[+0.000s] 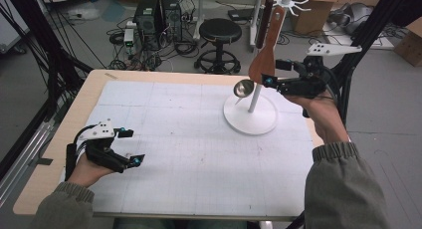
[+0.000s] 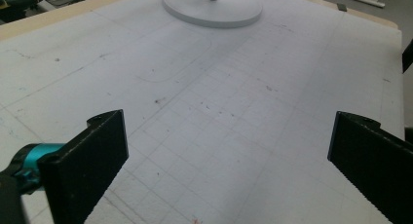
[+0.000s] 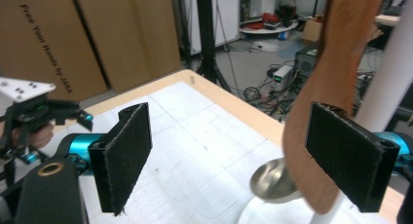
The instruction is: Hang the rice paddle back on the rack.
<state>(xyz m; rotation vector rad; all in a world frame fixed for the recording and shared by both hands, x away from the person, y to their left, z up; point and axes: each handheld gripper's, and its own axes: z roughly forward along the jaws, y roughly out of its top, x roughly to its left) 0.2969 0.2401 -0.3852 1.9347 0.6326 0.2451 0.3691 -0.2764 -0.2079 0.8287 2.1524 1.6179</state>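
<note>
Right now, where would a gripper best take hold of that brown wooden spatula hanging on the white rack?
Probably the brown wooden spatula's flat blade, pinching its two broad faces from the right side, where the open right gripper is. The spatula hangs upright, blade lowest and unobstructed.

mat (image 1: 179,139): broad bare run centre and left, passable | rack (image 1: 251,117): base and pole block far right | wooden spatula (image 1: 263,59) and metal ladle (image 1: 243,88): hang beside pole, seemingly just clear of right gripper (image 1: 271,73)

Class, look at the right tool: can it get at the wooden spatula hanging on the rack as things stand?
Probably yes: the right tool is open beside the wooden spatula, which hangs freely on the white rack with nothing between them.
</note>
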